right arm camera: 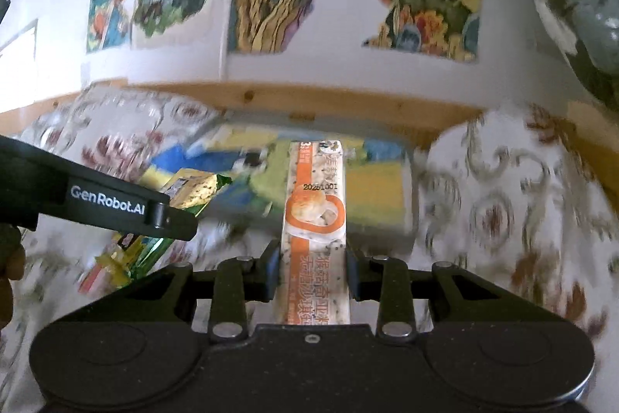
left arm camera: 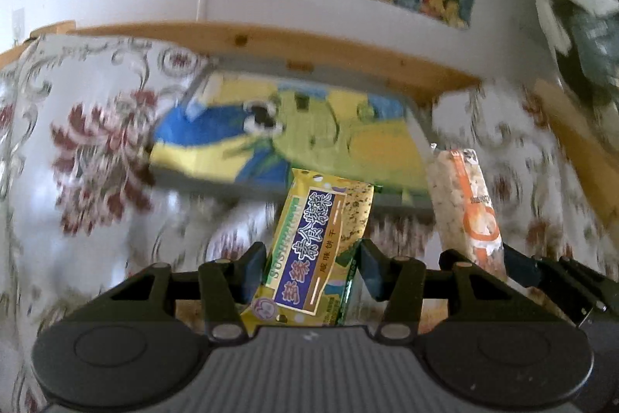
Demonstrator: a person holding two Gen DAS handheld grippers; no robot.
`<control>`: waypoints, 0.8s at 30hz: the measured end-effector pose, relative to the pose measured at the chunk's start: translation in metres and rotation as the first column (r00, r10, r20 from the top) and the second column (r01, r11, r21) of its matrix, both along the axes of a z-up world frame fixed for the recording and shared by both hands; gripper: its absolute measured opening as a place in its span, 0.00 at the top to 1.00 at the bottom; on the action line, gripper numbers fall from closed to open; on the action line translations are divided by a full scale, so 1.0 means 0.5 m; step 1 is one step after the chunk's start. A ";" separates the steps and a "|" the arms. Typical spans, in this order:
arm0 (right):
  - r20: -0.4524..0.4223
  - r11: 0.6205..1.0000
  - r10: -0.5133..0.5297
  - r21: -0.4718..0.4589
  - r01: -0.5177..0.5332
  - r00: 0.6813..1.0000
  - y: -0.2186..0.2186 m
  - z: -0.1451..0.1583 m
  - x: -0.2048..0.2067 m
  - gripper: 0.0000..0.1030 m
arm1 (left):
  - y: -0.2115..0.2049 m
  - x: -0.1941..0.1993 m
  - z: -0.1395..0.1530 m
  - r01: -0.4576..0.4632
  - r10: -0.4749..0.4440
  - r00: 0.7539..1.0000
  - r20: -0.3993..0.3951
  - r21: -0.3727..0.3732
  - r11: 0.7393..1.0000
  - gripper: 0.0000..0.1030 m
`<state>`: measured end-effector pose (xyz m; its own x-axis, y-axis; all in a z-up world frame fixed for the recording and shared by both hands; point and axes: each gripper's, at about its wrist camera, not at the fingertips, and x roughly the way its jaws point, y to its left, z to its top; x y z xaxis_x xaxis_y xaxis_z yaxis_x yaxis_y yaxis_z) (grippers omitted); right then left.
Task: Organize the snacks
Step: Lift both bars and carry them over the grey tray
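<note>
Both grippers are up over the floral-clothed surface [left arm camera: 100, 149], each with a snack clamped between its fingers. The left gripper [left arm camera: 311, 268] holds a yellow cracker packet [left arm camera: 313, 250] with a blue label, tilted a little to the right. The right gripper [right arm camera: 311, 271] holds a long white and orange snack bar [right arm camera: 315, 219], pointing straight ahead. The left camera catches that bar standing just beside its own packet; the right camera shows the left gripper's black side with white lettering and the packet's speckled end poking past it. Ahead of both lies a tray [left arm camera: 423, 126] with a blurred blue, green and yellow picture, against the wooden rim [left arm camera: 271, 39] below the postered wall [right arm camera: 348, 6]
</note>
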<state>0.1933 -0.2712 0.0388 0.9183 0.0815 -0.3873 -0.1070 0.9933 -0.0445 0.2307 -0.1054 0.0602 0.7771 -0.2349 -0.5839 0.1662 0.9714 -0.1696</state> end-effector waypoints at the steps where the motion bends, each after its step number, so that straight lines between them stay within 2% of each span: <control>1: 0.015 1.000 -0.003 0.002 0.003 1.000 -0.007 0.006 0.020 0.66 | -0.005 0.018 0.008 -0.007 0.007 1.000 0.013 -0.003 1.000 0.46; 3: 0.036 1.000 -0.009 0.026 0.008 0.999 -0.025 0.015 0.063 0.66 | -0.015 0.054 0.023 -0.018 0.018 0.999 0.036 -0.009 1.000 0.46; 6: 0.051 0.994 -0.024 0.112 0.018 0.998 -0.059 0.027 0.121 0.66 | -0.025 0.110 0.038 -0.025 0.028 0.998 0.052 -0.046 0.999 0.46; 12: 0.092 0.975 -0.048 0.221 0.026 0.995 -0.098 0.033 0.227 0.66 | -0.046 0.235 0.041 -0.070 0.074 0.997 0.026 -0.137 0.988 0.46; 15: 0.095 0.976 -0.032 0.217 0.010 0.995 -0.111 0.009 0.259 0.66 | -0.057 0.292 0.023 -0.099 0.097 0.995 -0.021 -0.178 0.979 0.46; 19: 0.099 0.976 -0.038 0.219 0.015 0.994 -0.128 -0.039 0.293 0.66 | -0.083 0.343 -0.007 -0.108 0.105 0.994 -0.026 -0.144 0.984 0.46; 24: 0.088 0.976 -0.034 0.215 0.014 0.996 -0.131 -0.077 0.319 0.66 | -0.103 0.382 -0.042 -0.111 0.104 0.993 -0.055 -0.145 0.983 0.46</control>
<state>0.3529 -0.3368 0.0001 0.9515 0.1312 -0.2784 -0.0884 0.9830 0.1609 0.4219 -0.1570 0.0394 0.7747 -0.2380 -0.5858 0.0506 0.9468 -0.3178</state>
